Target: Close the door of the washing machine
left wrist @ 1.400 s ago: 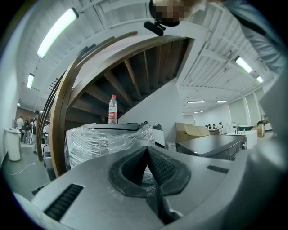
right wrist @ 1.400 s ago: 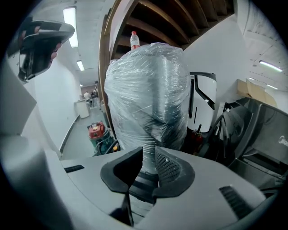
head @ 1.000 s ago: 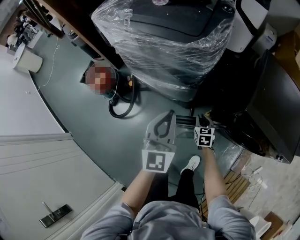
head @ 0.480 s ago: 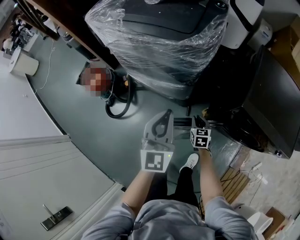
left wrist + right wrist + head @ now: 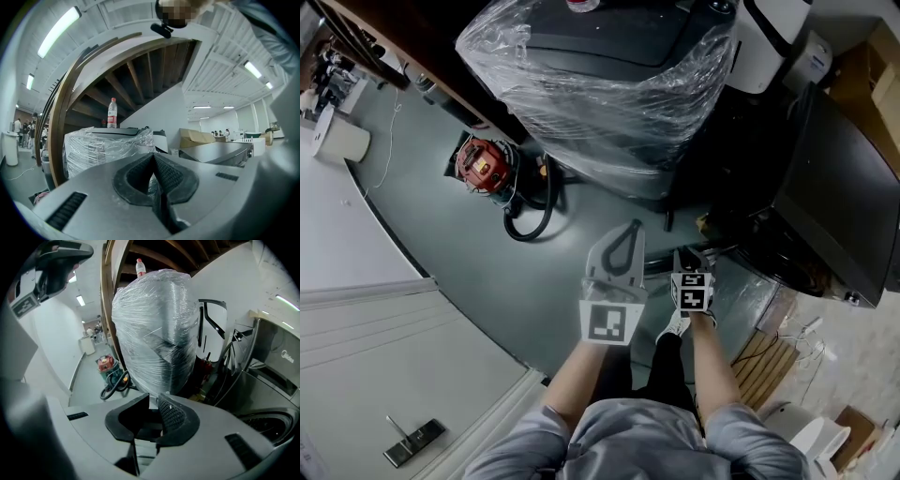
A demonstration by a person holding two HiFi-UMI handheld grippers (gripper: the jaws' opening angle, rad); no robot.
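The washing machine stands at the right of the right gripper view, a steel-grey front with a round drum opening low down. In the head view a dark glossy panel slopes over it at the right; I cannot tell whether this is its door. My right gripper hangs in front of my body, left of the machine and touching nothing, its jaws a narrow gap apart. My left gripper is beside it, shut and empty.
A large appliance wrapped in clear plastic stands ahead with a water bottle on top. A red vacuum cleaner with a black hose lies on the grey floor to the left. A wooden stair stringer curves overhead.
My right gripper has drawn back and left, closer to the left gripper. The left gripper has hardly moved. The head view has shifted slightly.
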